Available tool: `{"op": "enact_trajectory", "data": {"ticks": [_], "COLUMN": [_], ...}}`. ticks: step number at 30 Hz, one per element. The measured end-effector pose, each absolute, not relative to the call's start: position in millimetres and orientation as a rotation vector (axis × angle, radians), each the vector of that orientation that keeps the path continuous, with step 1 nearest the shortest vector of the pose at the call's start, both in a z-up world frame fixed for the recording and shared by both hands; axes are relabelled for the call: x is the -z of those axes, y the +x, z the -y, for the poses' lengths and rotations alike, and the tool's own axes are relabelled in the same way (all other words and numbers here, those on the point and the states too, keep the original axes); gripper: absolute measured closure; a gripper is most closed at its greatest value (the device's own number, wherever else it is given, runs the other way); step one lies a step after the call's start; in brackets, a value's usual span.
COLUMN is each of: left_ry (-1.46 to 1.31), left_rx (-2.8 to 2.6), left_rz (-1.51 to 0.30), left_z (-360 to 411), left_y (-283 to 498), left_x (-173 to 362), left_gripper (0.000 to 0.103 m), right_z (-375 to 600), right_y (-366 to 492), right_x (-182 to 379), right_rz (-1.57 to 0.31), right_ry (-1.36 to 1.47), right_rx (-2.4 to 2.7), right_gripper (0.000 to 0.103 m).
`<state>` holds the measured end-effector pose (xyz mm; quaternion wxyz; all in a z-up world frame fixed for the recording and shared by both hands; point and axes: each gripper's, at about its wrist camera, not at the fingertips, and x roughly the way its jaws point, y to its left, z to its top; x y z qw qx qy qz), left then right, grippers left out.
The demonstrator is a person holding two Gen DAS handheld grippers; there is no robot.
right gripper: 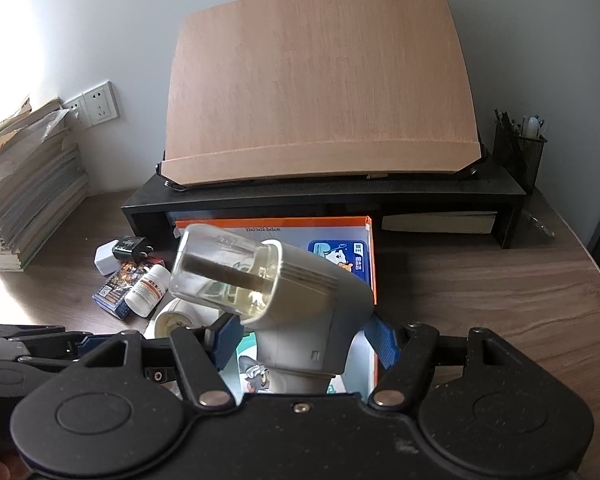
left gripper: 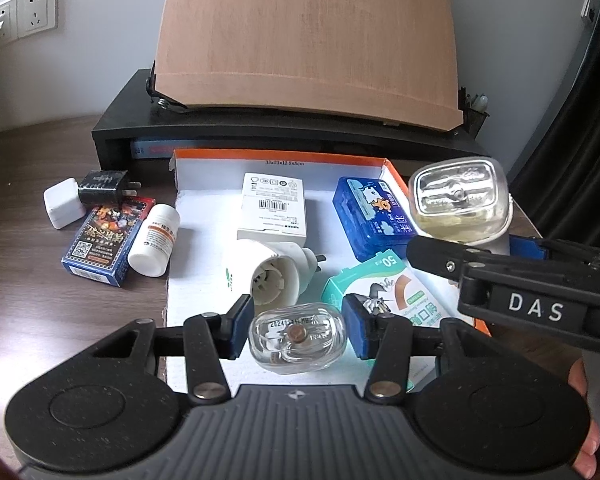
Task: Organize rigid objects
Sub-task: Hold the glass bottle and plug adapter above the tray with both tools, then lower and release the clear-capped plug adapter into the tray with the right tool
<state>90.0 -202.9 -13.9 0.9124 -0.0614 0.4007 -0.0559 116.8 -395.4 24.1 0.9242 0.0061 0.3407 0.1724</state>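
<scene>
In the left wrist view, my left gripper [left gripper: 300, 330] is shut on a small clear glass bottle [left gripper: 298, 338], its blue pads [left gripper: 242, 328] against both sides, over the near end of a white-lined, orange-edged box [left gripper: 204, 216]. My right gripper [right gripper: 306, 340] is shut on a grey-white plug-in device [right gripper: 316, 312] whose clear bottle [right gripper: 224, 272] of yellowish liquid points forward and left. In the left view the same device [left gripper: 458, 200] hangs over the box's right side. Inside the box lie a white carton [left gripper: 272, 208], a blue case [left gripper: 370, 220], a white plug-in heater [left gripper: 276, 276] and a green-white packet [left gripper: 380, 288].
Left of the box on the wooden desk lie a white charger [left gripper: 62, 208], a black charger [left gripper: 104, 188], a card box [left gripper: 100, 244] and a white pill bottle [left gripper: 156, 240]. Behind stands a black riser [right gripper: 340, 200] bearing a tilted wooden board [right gripper: 320, 88]. Books [right gripper: 28, 200] are stacked far left, with a pen holder [right gripper: 520, 152] far right.
</scene>
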Motion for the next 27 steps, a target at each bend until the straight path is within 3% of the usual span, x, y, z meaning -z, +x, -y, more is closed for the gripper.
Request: {"op": "enact_trajectory", "data": {"ticks": [27], "left_ry": [-0.128], "left_rx": [0.120], "left_rz": [-0.820], "left_z": [199.4], "left_y": [89.9], "left_x": [12.3], "left_gripper": [0.054], "right_z": [388.8], "right_y": [121.7], "right_x": [-23.4], "right_rz": [-0.703], "right_ry": [0.000], "right_rx": [-0.356], "right_gripper": [0.023]}}
